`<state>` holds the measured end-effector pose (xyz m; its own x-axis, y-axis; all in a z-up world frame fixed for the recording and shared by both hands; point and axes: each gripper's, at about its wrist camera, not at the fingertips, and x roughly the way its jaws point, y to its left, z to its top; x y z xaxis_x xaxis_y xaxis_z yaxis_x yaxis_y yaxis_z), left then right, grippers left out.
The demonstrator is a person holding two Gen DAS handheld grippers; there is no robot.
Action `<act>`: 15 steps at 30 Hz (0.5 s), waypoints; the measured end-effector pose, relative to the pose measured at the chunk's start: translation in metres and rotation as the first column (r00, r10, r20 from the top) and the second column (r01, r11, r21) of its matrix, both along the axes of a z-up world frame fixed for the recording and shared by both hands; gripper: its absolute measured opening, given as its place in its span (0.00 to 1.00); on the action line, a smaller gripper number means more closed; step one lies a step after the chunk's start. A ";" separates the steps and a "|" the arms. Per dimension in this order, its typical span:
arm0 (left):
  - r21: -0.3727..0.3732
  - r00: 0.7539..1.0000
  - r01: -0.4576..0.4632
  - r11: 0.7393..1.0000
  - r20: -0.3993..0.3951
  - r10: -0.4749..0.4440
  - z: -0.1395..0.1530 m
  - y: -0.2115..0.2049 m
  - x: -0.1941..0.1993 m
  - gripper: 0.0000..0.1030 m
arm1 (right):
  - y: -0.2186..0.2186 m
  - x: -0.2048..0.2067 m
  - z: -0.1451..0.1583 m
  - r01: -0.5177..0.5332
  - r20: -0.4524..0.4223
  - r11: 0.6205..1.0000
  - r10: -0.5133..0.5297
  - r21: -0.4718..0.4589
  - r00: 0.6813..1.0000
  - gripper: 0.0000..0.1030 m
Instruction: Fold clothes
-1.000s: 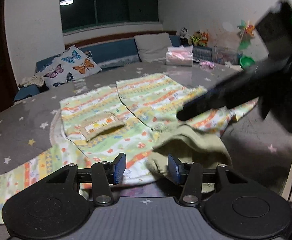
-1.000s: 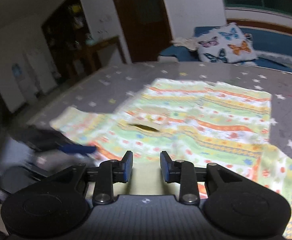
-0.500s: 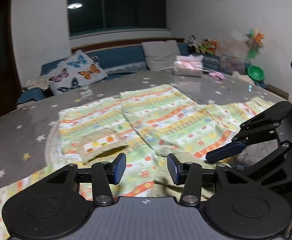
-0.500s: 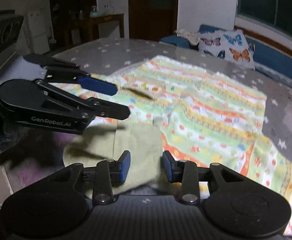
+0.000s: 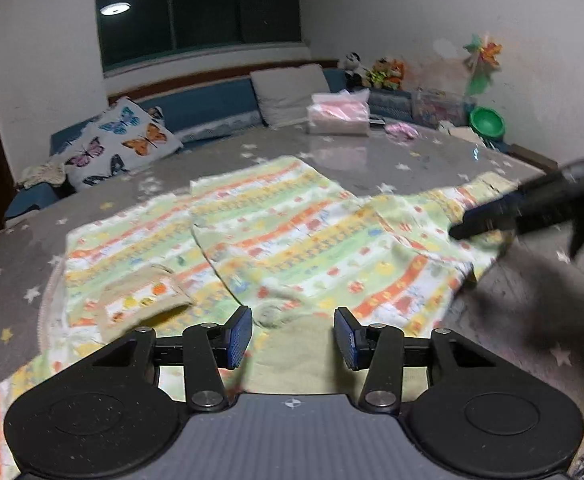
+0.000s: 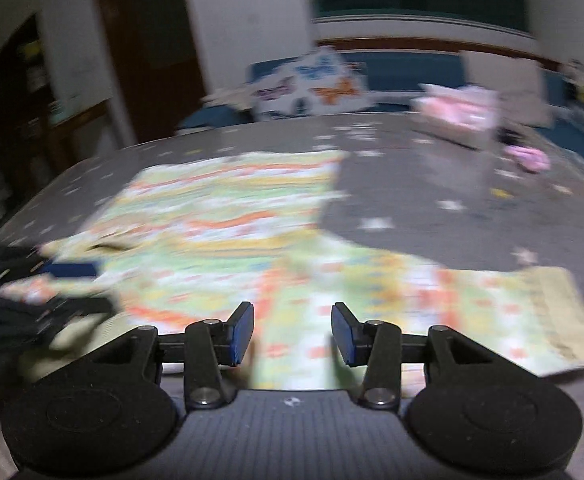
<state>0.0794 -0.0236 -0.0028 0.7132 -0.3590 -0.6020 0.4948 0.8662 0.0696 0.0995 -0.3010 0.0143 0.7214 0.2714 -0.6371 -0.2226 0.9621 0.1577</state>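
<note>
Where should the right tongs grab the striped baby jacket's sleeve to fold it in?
Best guess: take the sleeve at its plain yellowish cuff, coming from the outer, right-hand side. It lies flat and stretched away from the jacket body with bare tablecloth beyond it, so that free end can lift first. The right tongs stand open above the fabric, holding nothing.

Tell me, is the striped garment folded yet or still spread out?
Spread out. The garment lies flat and open-fronted on the star-print table, one sleeve stretched sideways. Left gripper and right gripper are open.
</note>
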 end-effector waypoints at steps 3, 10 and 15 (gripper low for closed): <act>0.009 1.000 0.018 1.000 -0.015 -0.018 -0.005 -0.007 -0.001 0.46 | -0.027 0.010 -0.004 0.102 0.006 0.995 -0.102 -0.007 0.995 0.42; 0.012 0.999 0.023 1.000 -0.025 -0.023 -0.008 -0.009 -0.002 0.47 | -0.084 0.018 -0.007 0.307 0.018 0.951 -0.307 -0.019 0.951 0.42; 0.014 0.999 0.022 1.000 -0.025 -0.022 -0.009 -0.010 -0.002 0.47 | -0.104 0.030 -0.016 0.358 0.001 0.928 -0.359 -0.102 0.933 0.40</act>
